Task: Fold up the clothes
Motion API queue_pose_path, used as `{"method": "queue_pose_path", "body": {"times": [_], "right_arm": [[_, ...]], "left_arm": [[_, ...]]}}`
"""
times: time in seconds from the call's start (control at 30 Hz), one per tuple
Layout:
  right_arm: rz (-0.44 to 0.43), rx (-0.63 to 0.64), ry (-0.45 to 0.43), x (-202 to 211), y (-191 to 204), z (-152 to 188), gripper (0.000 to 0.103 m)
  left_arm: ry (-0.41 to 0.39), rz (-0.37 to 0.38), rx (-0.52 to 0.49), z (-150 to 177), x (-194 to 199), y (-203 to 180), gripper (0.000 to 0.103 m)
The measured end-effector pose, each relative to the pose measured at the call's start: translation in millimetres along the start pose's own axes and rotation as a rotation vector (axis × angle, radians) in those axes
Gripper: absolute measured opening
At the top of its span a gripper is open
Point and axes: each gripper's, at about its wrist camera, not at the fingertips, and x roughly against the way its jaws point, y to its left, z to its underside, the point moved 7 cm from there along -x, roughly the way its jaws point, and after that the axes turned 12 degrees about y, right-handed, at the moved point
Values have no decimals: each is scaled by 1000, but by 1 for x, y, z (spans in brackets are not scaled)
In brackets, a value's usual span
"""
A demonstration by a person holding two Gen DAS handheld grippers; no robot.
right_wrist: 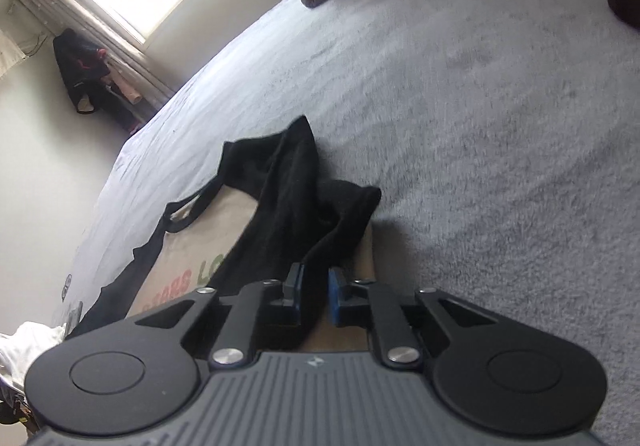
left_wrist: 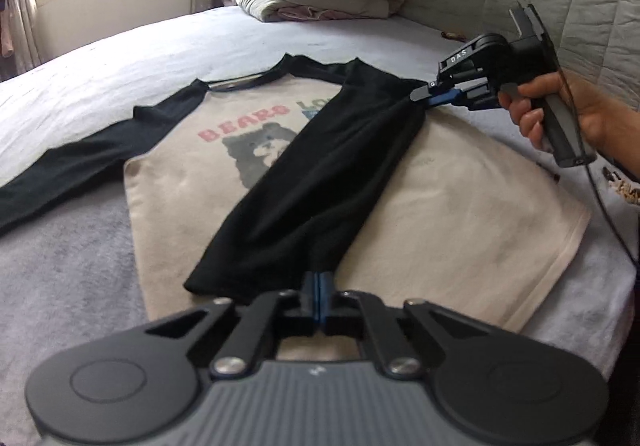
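**Sleeve pinned at both ends, laid across the chest**

The left gripper is clamped fully together on the cuff end of the black sleeve, which runs straight ahead of its fingertips, diagonally over the cream shirt. At the far end of that sleeve the right gripper pinches the shoulder fold, its jaws narrowed onto the bunched black cloth (its own camera shows fabric filling the gap). Holding both ends likely keeps the sleeve taut and flat so it lands straight. The other sleeve, far to the left gripper's left, lies spread on the bed, not yet folded.
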Motion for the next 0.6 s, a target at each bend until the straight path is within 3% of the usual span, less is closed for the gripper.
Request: {"method": "queue_pose_path", "body": {"times": [0.1, 0.2, 0.3, 0.4, 0.43, 0.53, 0.6], "right_arm": [[62, 54, 1, 9, 5, -3, 4], [156, 102, 31, 9, 1, 0, 3], [245, 116, 56, 3, -13, 3, 3], [217, 76, 44, 7, -21, -1, 8], [205, 64, 29, 11, -21, -3, 8], [197, 63, -32, 21, -20, -11, 9], [189, 73, -63, 25, -18, -16, 18]], "left_arm": [[15, 104, 30, 1, 11, -5, 1], [67, 186, 49, 6, 7, -12, 0], [126, 201, 33, 12, -6, -19, 0], [128, 204, 1, 10, -8, -22, 3], [112, 205, -2, 8, -5, -22, 10], [46, 204, 27, -8, 5, -13, 50], [3, 185, 48, -22, 8, -3, 54]]}}
